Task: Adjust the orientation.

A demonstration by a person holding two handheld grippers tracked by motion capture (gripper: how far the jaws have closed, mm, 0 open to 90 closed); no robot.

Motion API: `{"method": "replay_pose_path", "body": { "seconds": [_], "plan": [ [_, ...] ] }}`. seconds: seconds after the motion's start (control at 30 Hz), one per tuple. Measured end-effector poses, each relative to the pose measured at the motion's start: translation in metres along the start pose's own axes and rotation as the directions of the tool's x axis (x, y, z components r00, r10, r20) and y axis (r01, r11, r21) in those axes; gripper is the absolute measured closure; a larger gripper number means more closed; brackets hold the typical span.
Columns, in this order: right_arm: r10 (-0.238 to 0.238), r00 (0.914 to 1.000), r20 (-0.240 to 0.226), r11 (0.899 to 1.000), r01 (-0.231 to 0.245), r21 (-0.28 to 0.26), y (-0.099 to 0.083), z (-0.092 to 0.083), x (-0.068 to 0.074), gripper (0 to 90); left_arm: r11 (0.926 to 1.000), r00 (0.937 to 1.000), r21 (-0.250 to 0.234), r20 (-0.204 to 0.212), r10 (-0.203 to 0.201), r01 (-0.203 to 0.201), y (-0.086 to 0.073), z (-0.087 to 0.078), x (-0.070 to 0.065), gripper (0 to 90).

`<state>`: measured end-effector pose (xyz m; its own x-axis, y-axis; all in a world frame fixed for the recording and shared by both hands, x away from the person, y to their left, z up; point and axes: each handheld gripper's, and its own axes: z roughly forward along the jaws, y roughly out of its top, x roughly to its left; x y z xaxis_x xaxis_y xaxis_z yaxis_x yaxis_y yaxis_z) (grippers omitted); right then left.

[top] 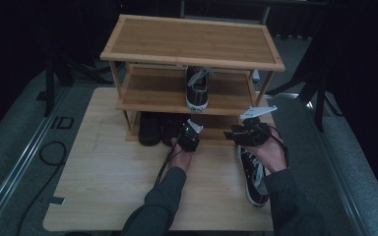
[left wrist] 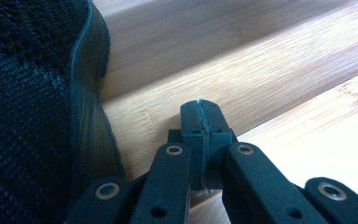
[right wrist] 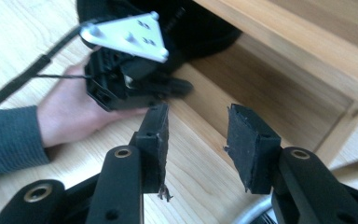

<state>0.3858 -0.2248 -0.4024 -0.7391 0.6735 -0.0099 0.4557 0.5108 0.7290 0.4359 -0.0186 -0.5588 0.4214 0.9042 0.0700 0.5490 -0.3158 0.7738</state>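
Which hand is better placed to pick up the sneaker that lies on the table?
Right. The right tongs are open and empty, just above the sneaker. The left tongs are shut, at the bottom shelf beside a black shoe.

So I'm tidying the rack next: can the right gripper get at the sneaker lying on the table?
Probably yes. The sneaker lies just below the right gripper, nothing on top except that wrist, and the jaws stand open with nothing between them.

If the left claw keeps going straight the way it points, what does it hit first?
Probably the bottom shelf board: the shut left claw aims low along it, with the black shoe just beside it. Depth is hard to judge.
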Motion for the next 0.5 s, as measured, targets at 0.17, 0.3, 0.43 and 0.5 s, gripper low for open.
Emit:
{"method": "replay_pose_path", "body": {
  "seconds": [0.17, 0.3, 0.43, 0.5],
  "plan": [
    [0.026, 0.999, 0.037, 1.0, -0.026, 0.009, -0.011, -0.002, -0.007, 60.7, 1.0, 1.0, 0.001, -0.001, 0.002, -0.002, 0.0, 0.0, 0.0, 89.8],
    [0.032, 0.9964, 0.079, 0.999, -0.034, 0.03, -0.021, -0.002, -0.012, 68.4, 1.0, 1.0, 0.0, 0.001, -0.001, 0.001, 0.0, 0.0, 0.0, 89.8],
    [0.037, 0.9915, 0.125, 0.997, -0.045, 0.059, -0.033, -0.001, -0.019, 80.2, 1.0, 1.0, 0.0, 0.001, -0.001, 0.001, 0.0, 0.0, 0.0, 89.8],
    [0.049, 0.9873, 0.151, 0.996, -0.06, 0.072, -0.04, 0.001, -0.024, 85.6, 1.0, 1.0, 0.001, 0.001, -0.001, 0.001, 0.0, 0.0, 0.0, 89.8]
  ]
}}
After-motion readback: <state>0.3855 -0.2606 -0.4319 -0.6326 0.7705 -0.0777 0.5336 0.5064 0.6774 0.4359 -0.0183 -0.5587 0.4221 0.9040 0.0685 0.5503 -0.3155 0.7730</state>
